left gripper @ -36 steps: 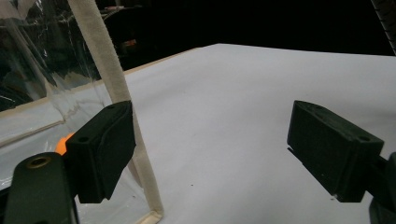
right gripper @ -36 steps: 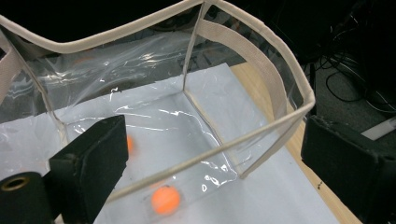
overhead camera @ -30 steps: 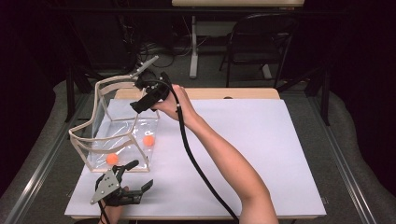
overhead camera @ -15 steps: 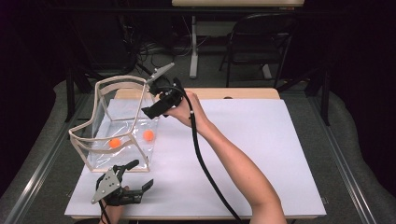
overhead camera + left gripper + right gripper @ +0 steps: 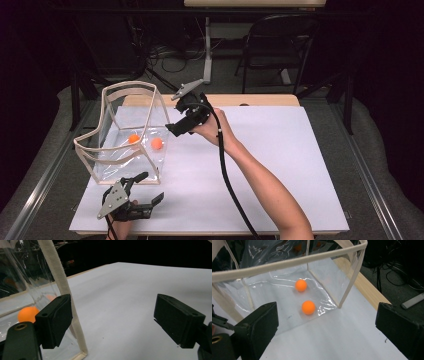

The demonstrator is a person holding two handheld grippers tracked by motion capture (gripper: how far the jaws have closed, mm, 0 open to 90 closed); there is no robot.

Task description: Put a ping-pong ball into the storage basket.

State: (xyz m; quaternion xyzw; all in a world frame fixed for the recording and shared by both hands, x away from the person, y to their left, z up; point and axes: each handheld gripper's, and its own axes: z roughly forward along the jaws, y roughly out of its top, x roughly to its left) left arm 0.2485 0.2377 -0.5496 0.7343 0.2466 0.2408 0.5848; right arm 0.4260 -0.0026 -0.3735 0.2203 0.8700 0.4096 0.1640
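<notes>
At nine o'clock of my released right gripper [image 5: 172, 129], two balls [image 5: 308, 307] sit bagged [image 5: 127, 90]; I'd retreat slowly, left gripper [image 5: 150, 187] released too.

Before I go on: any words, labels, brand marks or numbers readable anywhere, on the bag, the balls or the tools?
None can be read.
Clear bag: no print visible.
Two orange balls: plain, no marking seen.
Left tool and right tool: plain black, no lettering seen.
White table cover: blank.
</notes>
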